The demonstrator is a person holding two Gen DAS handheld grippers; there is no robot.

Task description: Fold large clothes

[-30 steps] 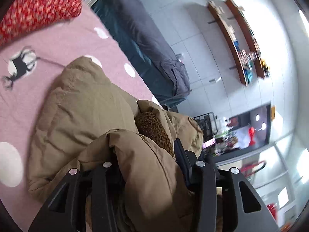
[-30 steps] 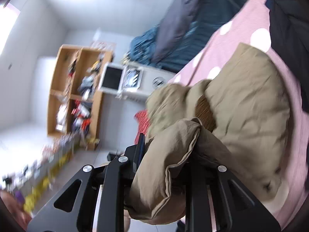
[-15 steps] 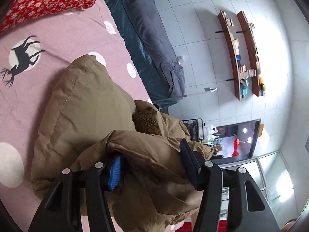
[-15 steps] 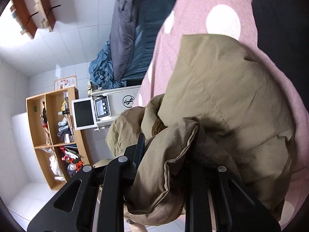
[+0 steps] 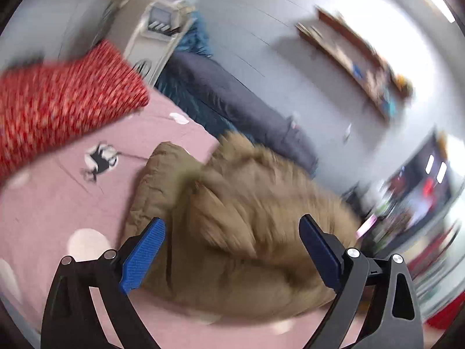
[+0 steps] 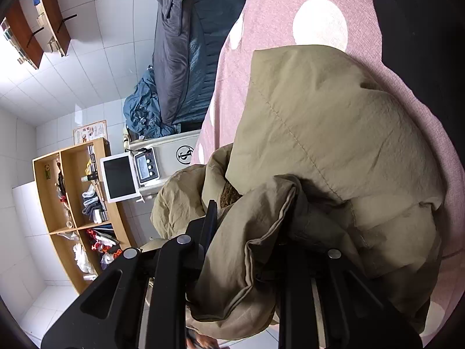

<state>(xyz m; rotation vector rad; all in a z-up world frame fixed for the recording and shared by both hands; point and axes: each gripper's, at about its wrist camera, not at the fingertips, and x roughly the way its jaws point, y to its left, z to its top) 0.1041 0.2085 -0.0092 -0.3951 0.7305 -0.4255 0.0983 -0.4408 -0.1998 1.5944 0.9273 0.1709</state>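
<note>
Now the left hand-held gripper [image 5: 231, 245] gapes above the tan coat [image 5: 244, 221]; the right hand-held gripper [image 6: 250, 250] is clamped on its folded edge.

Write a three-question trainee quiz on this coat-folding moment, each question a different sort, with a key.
1. True or false: the left gripper is clamped on the tan coat.
2. Multiple choice: the right gripper is A) open over the bedspread, B) shut on a fold of the coat, C) shut on the red pillow.
3. Fill in: the coat lies on a ____ bedspread with white dots.

Key: 1 false, its blue pads stand wide apart; 2 B; 3 pink.
</note>
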